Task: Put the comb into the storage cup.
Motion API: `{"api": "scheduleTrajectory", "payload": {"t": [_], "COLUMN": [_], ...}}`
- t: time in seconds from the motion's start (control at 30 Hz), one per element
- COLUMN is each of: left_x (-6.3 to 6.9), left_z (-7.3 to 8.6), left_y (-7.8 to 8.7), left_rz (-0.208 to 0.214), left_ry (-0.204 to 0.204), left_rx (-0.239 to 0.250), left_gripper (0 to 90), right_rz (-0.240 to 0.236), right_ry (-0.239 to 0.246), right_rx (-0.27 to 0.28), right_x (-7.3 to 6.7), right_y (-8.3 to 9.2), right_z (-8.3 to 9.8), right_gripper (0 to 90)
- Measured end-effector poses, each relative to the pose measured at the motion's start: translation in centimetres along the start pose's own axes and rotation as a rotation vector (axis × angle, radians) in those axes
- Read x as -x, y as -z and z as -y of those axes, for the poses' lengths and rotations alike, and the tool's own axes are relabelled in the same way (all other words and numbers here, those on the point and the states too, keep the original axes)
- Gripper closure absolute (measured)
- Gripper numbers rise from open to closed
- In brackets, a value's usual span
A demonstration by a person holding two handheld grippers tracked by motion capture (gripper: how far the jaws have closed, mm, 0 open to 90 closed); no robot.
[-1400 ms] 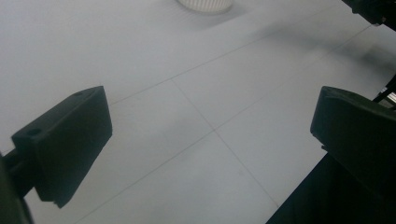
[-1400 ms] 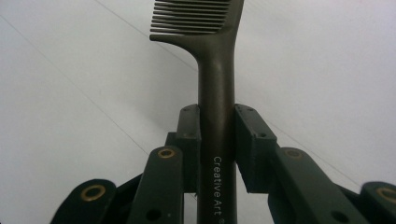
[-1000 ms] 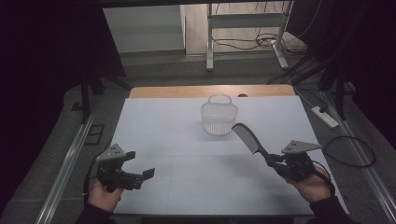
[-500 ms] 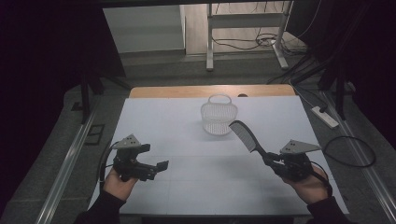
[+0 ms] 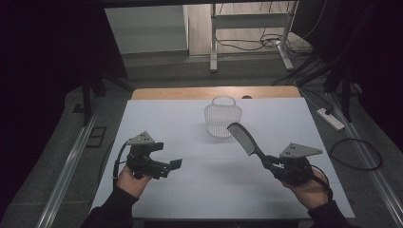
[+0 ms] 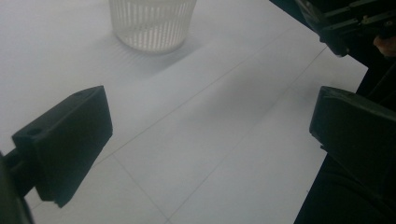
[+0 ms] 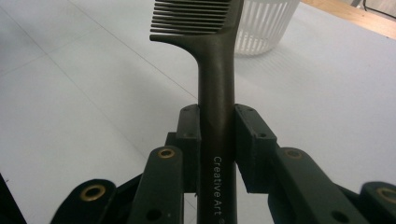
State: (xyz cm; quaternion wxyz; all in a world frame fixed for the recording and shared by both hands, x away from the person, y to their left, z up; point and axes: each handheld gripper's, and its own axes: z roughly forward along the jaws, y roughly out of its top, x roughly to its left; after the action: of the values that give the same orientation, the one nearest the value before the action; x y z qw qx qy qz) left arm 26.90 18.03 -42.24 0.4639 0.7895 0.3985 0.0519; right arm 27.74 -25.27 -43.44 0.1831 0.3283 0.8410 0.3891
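Comb (image 7: 215, 84) is clamped by its handle in the right hand-held gripper (image 7: 217, 140), teeth raised above the counter (image 5: 190, 190) and angled toward the white basket (image 5: 221, 121) just beyond its tip. The left hand-held gripper (image 6: 210, 135) is held wide and empty over bare counter. If the long comb is swung in low, the light basket could be knocked over; a loose grip could let the handle pivot
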Motion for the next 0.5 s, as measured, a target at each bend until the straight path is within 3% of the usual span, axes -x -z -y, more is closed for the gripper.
{"api": "scheduleTrajectory", "payload": {"t": [0.5], "left_x": [0.8], "left_z": [-1.9], "left_y": [-2.1], "left_rz": [0.050], "left_ry": [-0.009], "left_rx": [-0.001], "left_gripper": [0.0], "right_rz": [-0.023], "right_ry": [0.022], "right_rx": [0.028], "right_x": [-1.2], "right_y": [-0.4], "right_z": [-0.5], "right_gripper": [72.4]}}
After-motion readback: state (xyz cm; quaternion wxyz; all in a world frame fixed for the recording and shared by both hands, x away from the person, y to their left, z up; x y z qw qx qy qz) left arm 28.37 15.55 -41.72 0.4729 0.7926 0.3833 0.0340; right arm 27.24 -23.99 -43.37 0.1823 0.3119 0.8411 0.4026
